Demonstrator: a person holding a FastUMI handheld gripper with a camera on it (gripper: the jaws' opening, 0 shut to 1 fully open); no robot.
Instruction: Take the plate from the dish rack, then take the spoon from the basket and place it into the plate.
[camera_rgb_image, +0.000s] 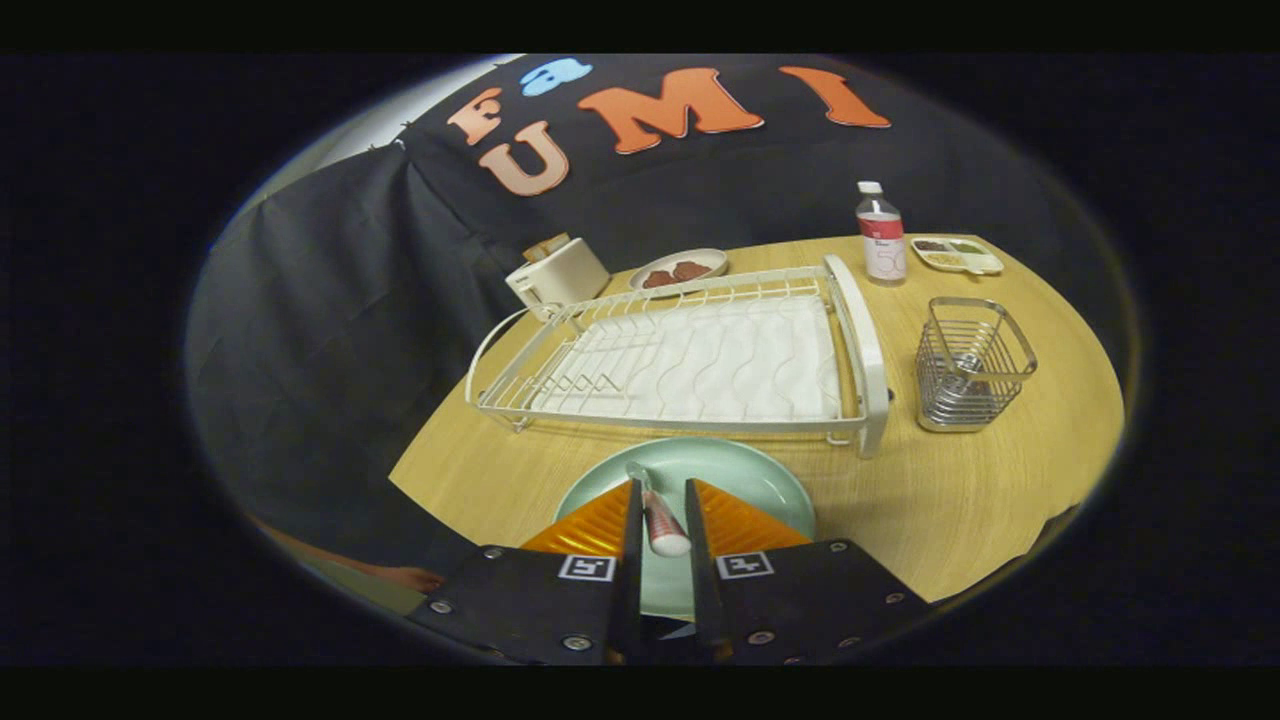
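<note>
Setting: booth with black cloth wall behind a round wooden table (960, 500).
Dish rack: white wire dish rack (680, 355) lies across the middle of the table, no plate standing in it; its tray looks bare.
Plate: pale green plate (745, 475) sits flat on the table at the near edge, just in front of the rack's near rail and directly under the fingers.
Spoon: spoon (662, 520) with a pale, reddish-banded handle lies between the two fingers, its far end over the plate's well; whether that end touches the plate, I cannot tell.
Gripper: gripper (660, 525) is poised over the plate's near half; jaws are drawn in close on either side of the spoon handle and appear to grip it.
Basket: wire basket (972, 362) stands near the table's right edge, beside the rack's right end; something metallic shows inside, too small to identify.
Far edge: toaster (556, 276), small dish of brown food (680, 268), bottle (880, 235) and divided tray (958, 255) stand beyond the rack.
Step in hand: judged as the last one, placing the spoon into the plate; plate retrieval looks complete.
Next move calls for: lowering until the spoon rests in the plate's well, then parting the fingers and lifting straight back so the handle is not dragged off the rim.
</note>
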